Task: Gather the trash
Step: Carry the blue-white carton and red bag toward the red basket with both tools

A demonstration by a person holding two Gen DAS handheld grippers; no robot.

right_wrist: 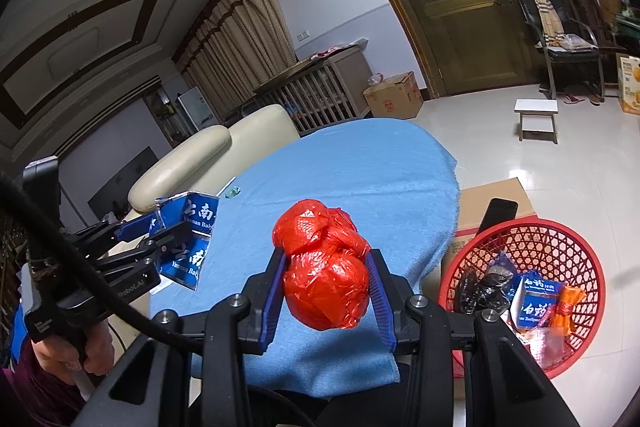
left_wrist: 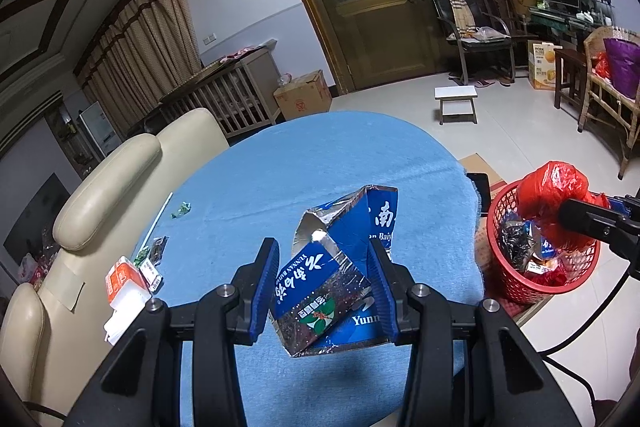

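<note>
The bench [left_wrist: 280, 163], under a blue cloth, is largely cleared but not finished. Beside its right edge, on the floor, stands the red basket [right_wrist: 568, 239], already holding several pieces: dark crumpled wrappers, a blue-and-white carton and an orange packet. Judged from this, collection is well under way, with two pieces in hand and a small remainder still lying on the cloth.

Left gripper [left_wrist: 326, 291]: jaws clenched on the blue carton [left_wrist: 336, 267], held clear of the cloth above the near part of the bench. The carton is torn open and flattened at one end, its silver foil lining exposed, with white lettering on blue (a toothpaste-type box, by the look of it). It is stiff and light and sits skewed between the jaws.

Right gripper [right_wrist: 328, 291]: jaws clenched on the red plastic bag [right_wrist: 324, 263], a knotted, bulging bundle of thin glossy film, held over the bench's near right part and just left of the basket. Neither piece is in the basket yet.

Outstanding at the bench's left edge: an orange-and-white box [left_wrist: 124, 283], small dark and green packets [left_wrist: 154, 253], a thin white straw [left_wrist: 158, 221] and a green sweet wrapper [left_wrist: 181, 209].
</note>
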